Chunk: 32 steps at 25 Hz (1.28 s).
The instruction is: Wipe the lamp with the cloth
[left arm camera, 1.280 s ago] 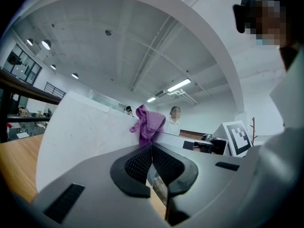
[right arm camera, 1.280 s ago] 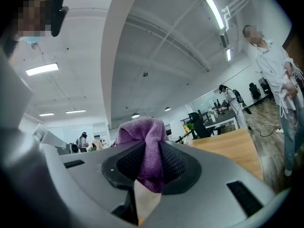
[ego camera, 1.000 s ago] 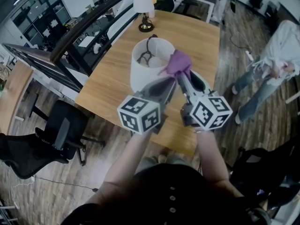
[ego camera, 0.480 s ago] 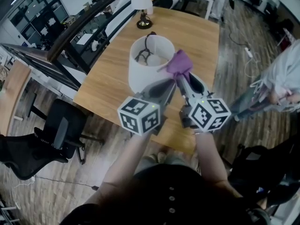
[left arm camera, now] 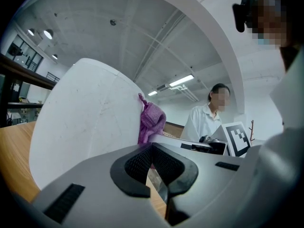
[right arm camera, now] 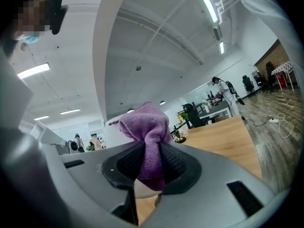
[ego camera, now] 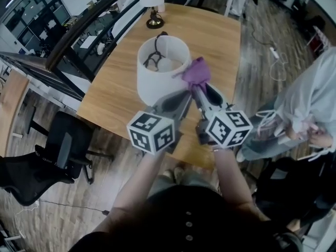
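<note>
Fingers (right arm camera: 178, 167) of right gripper (right arm camera: 151, 161) pinch purple cloth (right arm camera: 145, 125) beside lampshade (ego camera: 157, 75); left gripper's (left arm camera: 152, 161) fingers (left arm camera: 135, 169) pressed together.

Place: open-plan office.
Seating: black swivel chair (ego camera: 50, 159), lower left of the head view.
Furniture: long wooden worktop (ego camera: 215, 41) at centre top, on a plank floor (ego camera: 113, 177).
Background: rows of desks (ego camera: 37, 29), upper left.
Ceiling: strip lights (right arm camera: 208, 4), upper right of the right gripper view.
</note>
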Motion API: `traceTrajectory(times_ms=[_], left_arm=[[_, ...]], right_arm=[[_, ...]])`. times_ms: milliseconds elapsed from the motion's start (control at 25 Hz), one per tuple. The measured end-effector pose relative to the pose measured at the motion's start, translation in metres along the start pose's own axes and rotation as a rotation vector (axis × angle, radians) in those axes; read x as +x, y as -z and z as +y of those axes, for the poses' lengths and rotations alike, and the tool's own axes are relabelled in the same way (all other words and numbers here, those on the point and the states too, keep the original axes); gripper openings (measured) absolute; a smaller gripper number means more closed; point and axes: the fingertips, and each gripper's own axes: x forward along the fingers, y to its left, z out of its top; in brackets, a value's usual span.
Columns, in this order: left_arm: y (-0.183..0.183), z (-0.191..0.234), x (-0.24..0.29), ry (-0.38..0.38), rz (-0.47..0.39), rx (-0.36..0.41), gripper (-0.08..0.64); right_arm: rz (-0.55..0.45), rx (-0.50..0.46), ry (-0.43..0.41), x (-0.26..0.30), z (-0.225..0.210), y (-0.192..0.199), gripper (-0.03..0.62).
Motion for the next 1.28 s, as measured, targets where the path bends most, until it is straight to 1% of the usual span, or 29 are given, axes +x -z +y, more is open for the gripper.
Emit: traceTrajectory(times_ms=[280,680,1280], left_arm=[[0.015,-0.001,0.003,0.001,0.032,-0.028,0.011],[0.034,0.0,0.003,0.006,0.067,-0.049,0.011],[0.055,0.005,-0.002,-0.013,0.104,-0.074,0.011]], right_arm=[[0.046,0.013,0.023,-0.005,-0.007,0.016,0.078],[0.082,0.041,0.055,-0.01,-0.017,0.035,0.078],[0.171,0.092,0.098,-0.023,-0.026,0.075,0.078]])
